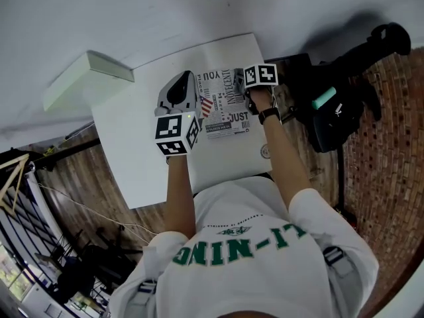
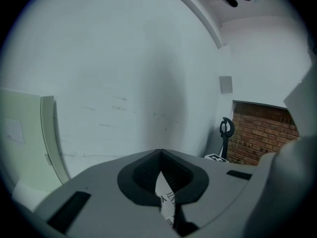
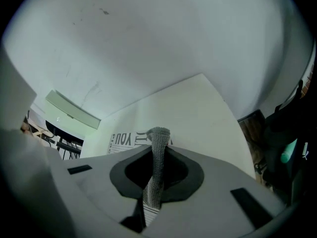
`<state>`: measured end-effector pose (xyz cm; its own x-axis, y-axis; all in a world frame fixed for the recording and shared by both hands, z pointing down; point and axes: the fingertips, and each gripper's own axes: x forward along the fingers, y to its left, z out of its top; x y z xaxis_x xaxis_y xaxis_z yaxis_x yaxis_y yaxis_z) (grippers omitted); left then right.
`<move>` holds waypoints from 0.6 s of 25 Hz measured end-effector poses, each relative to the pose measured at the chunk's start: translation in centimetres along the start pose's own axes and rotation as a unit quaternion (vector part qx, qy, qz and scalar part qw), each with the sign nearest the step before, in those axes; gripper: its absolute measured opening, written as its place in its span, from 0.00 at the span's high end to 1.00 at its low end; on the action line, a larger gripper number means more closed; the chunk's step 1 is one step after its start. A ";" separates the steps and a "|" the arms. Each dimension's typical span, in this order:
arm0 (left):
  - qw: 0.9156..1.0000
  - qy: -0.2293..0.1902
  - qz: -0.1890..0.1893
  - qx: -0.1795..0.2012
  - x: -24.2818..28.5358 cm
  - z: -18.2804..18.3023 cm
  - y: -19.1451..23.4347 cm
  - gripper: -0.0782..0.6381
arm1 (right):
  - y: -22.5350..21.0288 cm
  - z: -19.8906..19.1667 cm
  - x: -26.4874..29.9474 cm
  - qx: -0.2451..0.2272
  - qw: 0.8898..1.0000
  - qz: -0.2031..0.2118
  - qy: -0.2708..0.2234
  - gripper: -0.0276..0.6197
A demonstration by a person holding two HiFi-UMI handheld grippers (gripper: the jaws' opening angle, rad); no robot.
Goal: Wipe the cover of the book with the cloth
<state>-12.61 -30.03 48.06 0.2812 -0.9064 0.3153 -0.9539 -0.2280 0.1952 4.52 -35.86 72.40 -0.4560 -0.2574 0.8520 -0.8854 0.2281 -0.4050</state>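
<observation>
White table [image 1: 126, 144] under the book [image 1: 228, 121]; right gripper [image 3: 157, 150] pinched tight on the cloth [image 3: 159, 133], left gripper [image 2: 160, 155] closed, empty; best to sweep flat, light, overlapping.

A black bag [image 1: 331, 121] lies beside the white table [image 1: 146, 158].

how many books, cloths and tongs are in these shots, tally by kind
book: 1
cloth: 1
left tongs and right tongs: 2
total: 4
</observation>
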 end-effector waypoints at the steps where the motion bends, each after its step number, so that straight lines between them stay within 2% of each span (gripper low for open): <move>1: 1.000 -0.001 0.001 -0.001 -0.1 0.0 0.1 0.88 | 0.0 0.0 0.0 -0.003 1.000 -0.005 0.001 0.91; 4: 1.000 -0.002 0.006 -0.005 -0.8 -0.1 0.9 0.88 | 1.0 0.3 0.4 -0.006 1.000 -0.012 -0.004 0.91; 7: 1.000 0.003 0.020 -0.001 -1.8 0.1 2.3 0.88 | 5.6 0.2 1.8 -0.008 0.999 0.033 -0.006 0.91; 10: 0.999 0.003 0.032 0.000 -2.2 0.6 2.9 0.88 | 11.6 -0.7 3.2 -0.033 0.995 0.089 0.017 0.91; 12: 0.999 0.003 0.039 -0.002 -2.4 0.6 3.5 0.88 | 14.5 -1.9 4.6 -0.050 0.992 0.108 0.040 0.91; 15: 0.999 0.004 0.047 -0.007 -2.6 0.4 4.1 0.88 | 16.4 -3.8 6.4 -0.067 0.989 0.116 0.064 0.91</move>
<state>-17.30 -28.79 47.65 0.1916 -0.9208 0.3397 -0.9746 -0.1377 0.1766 -12.60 -30.19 72.42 -0.6225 -0.0638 0.7800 -0.7344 0.3921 -0.5541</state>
